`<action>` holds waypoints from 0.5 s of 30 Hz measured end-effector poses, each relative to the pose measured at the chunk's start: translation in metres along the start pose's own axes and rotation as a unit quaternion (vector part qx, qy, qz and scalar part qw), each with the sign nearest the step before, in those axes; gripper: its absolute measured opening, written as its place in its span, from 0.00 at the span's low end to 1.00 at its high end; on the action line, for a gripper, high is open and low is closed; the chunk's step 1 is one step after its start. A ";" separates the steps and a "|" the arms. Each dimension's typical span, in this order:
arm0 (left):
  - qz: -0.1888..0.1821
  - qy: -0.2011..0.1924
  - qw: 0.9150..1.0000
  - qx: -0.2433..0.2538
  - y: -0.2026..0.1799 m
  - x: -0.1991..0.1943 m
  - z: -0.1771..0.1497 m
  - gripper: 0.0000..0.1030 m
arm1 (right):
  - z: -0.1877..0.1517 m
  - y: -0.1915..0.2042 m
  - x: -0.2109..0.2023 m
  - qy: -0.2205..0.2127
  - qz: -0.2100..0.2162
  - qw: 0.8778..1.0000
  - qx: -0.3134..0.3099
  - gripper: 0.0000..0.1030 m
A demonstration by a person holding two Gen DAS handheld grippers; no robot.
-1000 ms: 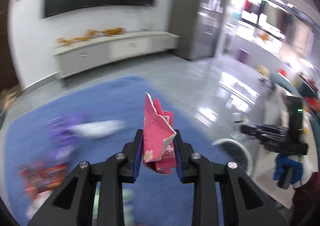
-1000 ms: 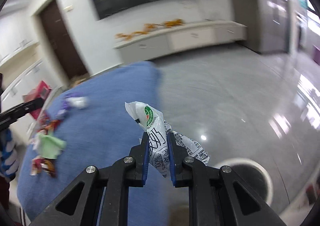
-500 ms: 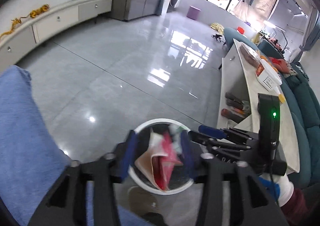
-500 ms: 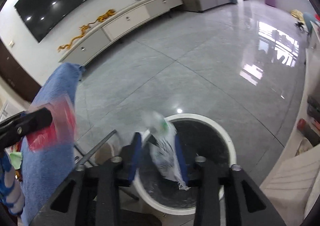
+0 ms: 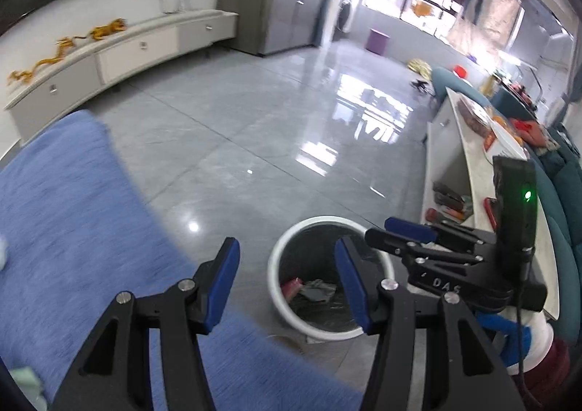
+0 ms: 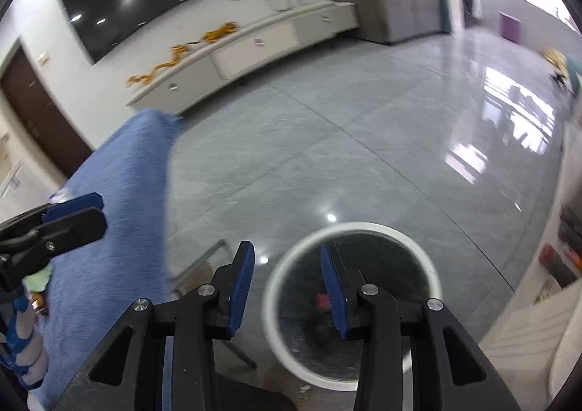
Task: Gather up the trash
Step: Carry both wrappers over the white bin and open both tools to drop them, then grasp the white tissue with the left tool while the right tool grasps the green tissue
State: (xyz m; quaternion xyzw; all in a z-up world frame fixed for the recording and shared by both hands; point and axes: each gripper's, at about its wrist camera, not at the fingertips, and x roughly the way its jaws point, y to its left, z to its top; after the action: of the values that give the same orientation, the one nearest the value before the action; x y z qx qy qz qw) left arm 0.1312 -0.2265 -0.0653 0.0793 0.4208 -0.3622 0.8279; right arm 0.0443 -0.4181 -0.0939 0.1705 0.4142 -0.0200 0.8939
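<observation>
A round white-rimmed trash bin (image 5: 280,261) stands on the grey floor beside the blue-covered table (image 5: 65,214). A pink wrapper (image 5: 291,288) and a crumpled grey-white wrapper (image 5: 318,290) lie inside it. My left gripper (image 5: 287,265) is open and empty above the bin's left rim. My right gripper (image 6: 287,269) is open and empty above the bin (image 6: 418,251), with something pink (image 6: 322,300) inside. The right gripper also shows in the left wrist view (image 5: 403,232), and the left one in the right wrist view (image 6: 72,214).
A green scrap (image 6: 38,280) and other litter lie on the blue table (image 6: 120,200). A long white shelf unit (image 5: 465,170) with tools stands right of the bin. A low white cabinet (image 5: 120,54) runs along the far wall. Glossy grey floor (image 5: 254,127) lies beyond.
Both grippers swung from the table to over the bin and opened. The pink wrapper and the white packet dropped out of them into the bin.
</observation>
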 end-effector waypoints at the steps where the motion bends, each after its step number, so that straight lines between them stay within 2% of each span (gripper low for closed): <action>1: 0.007 -0.004 1.000 -0.005 0.008 -0.007 -0.004 0.51 | 0.002 0.014 0.002 0.000 0.010 1.000 -0.011 0.35; 8: 0.084 -0.049 0.994 -0.054 0.084 -0.078 -0.043 0.50 | 0.002 0.121 0.007 0.011 0.085 0.991 -0.104 0.35; 12: 0.129 -0.071 0.983 -0.109 0.137 -0.122 -0.070 0.49 | -0.001 0.178 0.015 0.024 0.122 0.980 -0.155 0.35; 15: 0.170 -0.080 0.971 -0.149 0.178 -0.153 -0.098 0.49 | -0.005 0.219 0.021 0.032 0.149 0.970 -0.191 0.35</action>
State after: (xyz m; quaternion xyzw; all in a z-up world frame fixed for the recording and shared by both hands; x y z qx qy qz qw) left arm 0.1287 0.0269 -0.0425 -0.0035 0.3828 -0.1543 0.9109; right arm 0.0934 -0.2081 -0.0489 0.0565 0.4083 0.1985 0.8892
